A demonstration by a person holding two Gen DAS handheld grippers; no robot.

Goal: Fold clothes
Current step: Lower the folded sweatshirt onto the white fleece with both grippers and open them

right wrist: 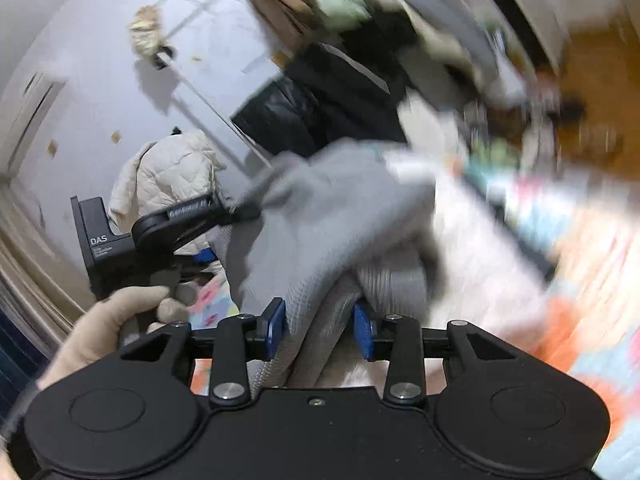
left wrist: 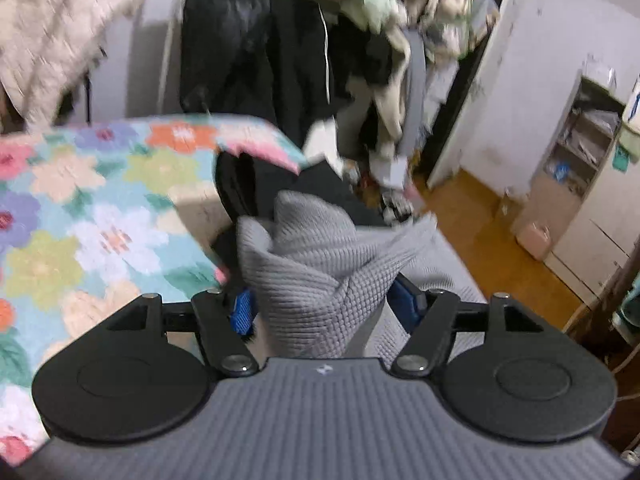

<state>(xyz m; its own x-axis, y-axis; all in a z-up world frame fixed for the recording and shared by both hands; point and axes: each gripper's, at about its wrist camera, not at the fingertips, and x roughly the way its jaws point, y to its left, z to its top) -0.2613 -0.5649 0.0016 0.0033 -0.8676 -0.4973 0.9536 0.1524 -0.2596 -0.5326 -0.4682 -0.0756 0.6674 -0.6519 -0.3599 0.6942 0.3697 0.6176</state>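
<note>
A grey waffle-knit garment (left wrist: 320, 268) is bunched between the blue pads of my left gripper (left wrist: 324, 312), which is shut on it above the edge of the flower-print bed cover (left wrist: 80, 216). In the right wrist view the same grey garment (right wrist: 332, 220) runs up from my right gripper (right wrist: 320, 332), whose blue pads (right wrist: 276, 330) are shut on a thick fold of it. The left gripper (right wrist: 240, 210) shows there too, held by a gloved hand (right wrist: 108, 328) and pinching the cloth's far end. The garment hangs stretched between the two. Both views are motion-blurred.
Dark jackets (left wrist: 260, 56) and a heap of mixed clothes (left wrist: 404, 40) hang beyond the bed. A cream padded coat (right wrist: 168, 176) hangs by the wall. Wooden floor (left wrist: 488, 240) and a white shelf unit (left wrist: 576, 160) lie to the right.
</note>
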